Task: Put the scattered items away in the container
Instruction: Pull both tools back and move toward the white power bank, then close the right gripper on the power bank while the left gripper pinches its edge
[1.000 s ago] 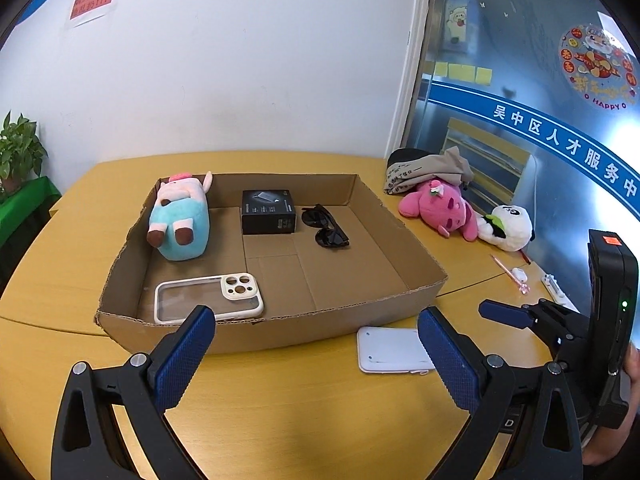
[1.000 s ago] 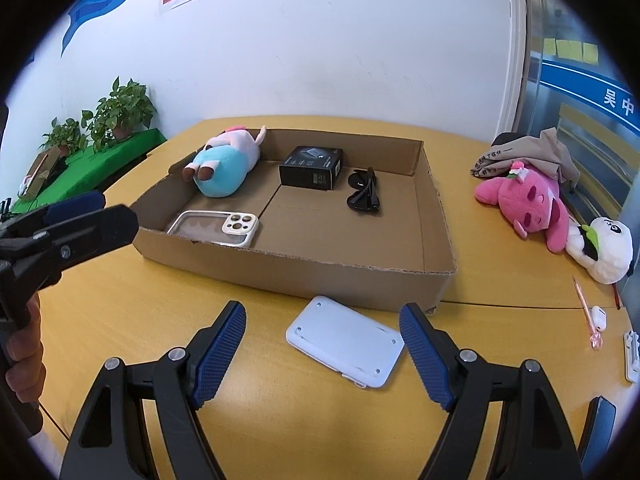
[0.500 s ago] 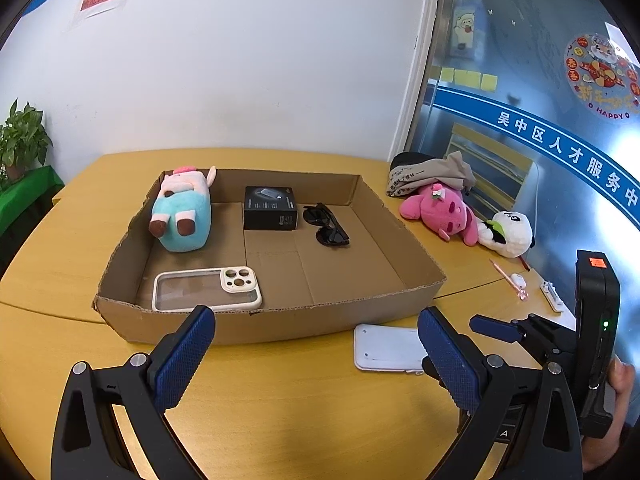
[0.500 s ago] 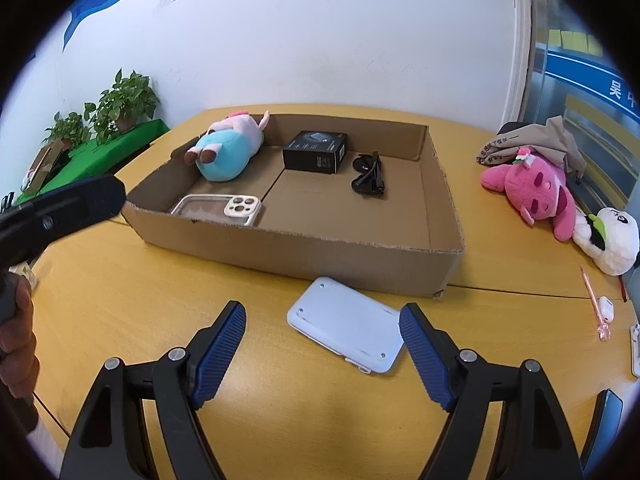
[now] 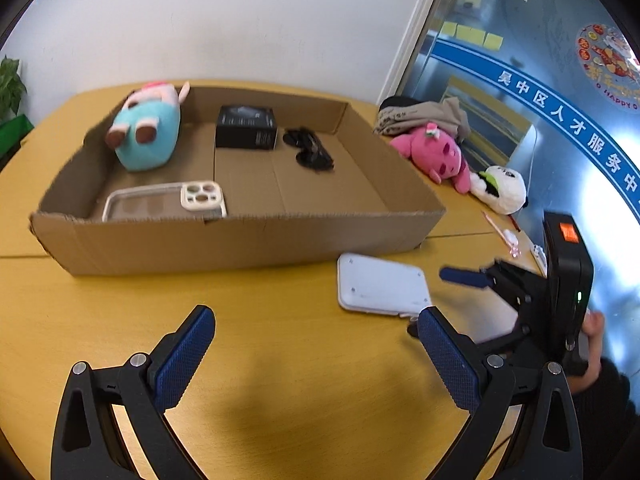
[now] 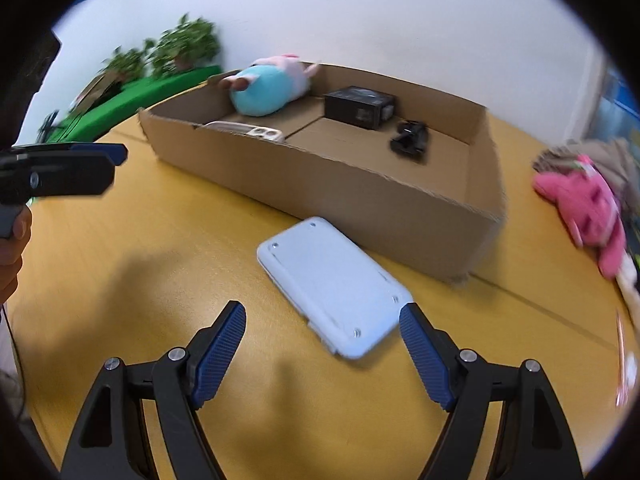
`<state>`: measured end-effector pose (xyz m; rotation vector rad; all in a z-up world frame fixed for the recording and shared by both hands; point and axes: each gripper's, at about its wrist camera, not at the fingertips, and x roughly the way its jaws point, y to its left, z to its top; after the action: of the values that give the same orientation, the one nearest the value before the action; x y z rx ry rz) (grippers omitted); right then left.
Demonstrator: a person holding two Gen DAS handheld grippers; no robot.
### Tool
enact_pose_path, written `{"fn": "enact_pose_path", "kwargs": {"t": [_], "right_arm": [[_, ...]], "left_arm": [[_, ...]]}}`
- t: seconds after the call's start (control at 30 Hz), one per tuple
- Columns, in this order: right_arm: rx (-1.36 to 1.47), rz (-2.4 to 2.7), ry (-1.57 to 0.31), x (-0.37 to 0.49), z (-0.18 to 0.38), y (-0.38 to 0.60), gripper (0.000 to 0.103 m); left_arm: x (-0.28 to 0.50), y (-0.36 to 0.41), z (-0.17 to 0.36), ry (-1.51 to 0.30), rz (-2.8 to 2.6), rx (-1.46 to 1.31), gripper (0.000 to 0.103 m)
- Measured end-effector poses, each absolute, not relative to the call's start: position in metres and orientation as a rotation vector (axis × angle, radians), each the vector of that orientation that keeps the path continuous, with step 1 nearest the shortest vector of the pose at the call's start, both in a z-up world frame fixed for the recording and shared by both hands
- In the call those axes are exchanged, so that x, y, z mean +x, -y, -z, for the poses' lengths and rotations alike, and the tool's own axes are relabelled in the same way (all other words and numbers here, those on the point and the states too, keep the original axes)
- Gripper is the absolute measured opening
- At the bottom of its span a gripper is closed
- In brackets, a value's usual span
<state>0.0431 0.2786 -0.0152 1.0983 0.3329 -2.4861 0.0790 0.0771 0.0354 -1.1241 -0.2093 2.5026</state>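
Note:
A shallow cardboard box (image 5: 240, 236) (image 6: 360, 196) sits on the yellow table. It holds a blue-and-pink plush (image 5: 146, 136) (image 6: 268, 86), a black carton (image 5: 246, 127) (image 6: 360, 107), sunglasses (image 5: 310, 152) (image 6: 412, 142) and a clear phone case (image 5: 164, 200) (image 6: 248, 131). A flat white device (image 5: 380, 286) (image 6: 332, 284) lies on the table in front of the box. My right gripper (image 6: 322, 344) is open, low over the table, its fingertips just short of the device's near end. My left gripper (image 5: 316, 348) is open and empty, to the device's left.
A pink plush (image 5: 434, 152) (image 6: 584, 204), a panda plush (image 5: 500, 188) and a grey cloth bundle (image 5: 424, 114) lie on the table right of the box. A pink pen (image 5: 500, 232) lies beside them. Potted plants (image 6: 180, 46) stand far left.
Both grippers have dropped lower and moved forward. The right one has closed in on the white device, which now lies just ahead of its open fingertips. Both stay open.

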Motion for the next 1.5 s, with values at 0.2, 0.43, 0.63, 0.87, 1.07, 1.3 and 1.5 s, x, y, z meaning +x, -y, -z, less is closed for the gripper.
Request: {"fn": "enact_pose_path", "kwargs": {"t": [0.2,0.43,0.63,0.87,1.07,1.3,1.5], "right_arm": [[1.074,2.404,-0.292,0.012,0.023,-0.277,0.079],[1.07,2.298,-0.243,0.006,0.031,-0.261,0.085],[1.043,2.267,-0.279,0.029,0.024,-0.254,0.084],[1.109,2.33,-0.396,-0.005,0.041,-0.276,0.088],[1.172,2.2,-0.375,0.017,0.051,-0.258,0.088],[1.21,2.296,-0.372,0.04,0.052,-0.232,0.088],[1.265,2.409,-0.23,0.03,0.05,-0.229,0.088]], "left_arm": [[0.078,-0.07,-0.016,0.267,-2.479,-1.194,0.103],[0.073,-0.06,-0.007,0.31,-2.469,-1.228,0.103],[0.067,-0.059,0.002,0.344,-2.431,-1.264,0.103],[0.068,-0.064,0.005,0.314,-2.41,-1.272,0.103],[0.064,-0.062,0.01,0.341,-2.4,-1.301,0.103],[0.041,-0.076,0.027,0.416,-2.302,-1.394,0.102],[0.012,-0.093,0.032,0.425,-2.24,-1.403,0.1]]}}
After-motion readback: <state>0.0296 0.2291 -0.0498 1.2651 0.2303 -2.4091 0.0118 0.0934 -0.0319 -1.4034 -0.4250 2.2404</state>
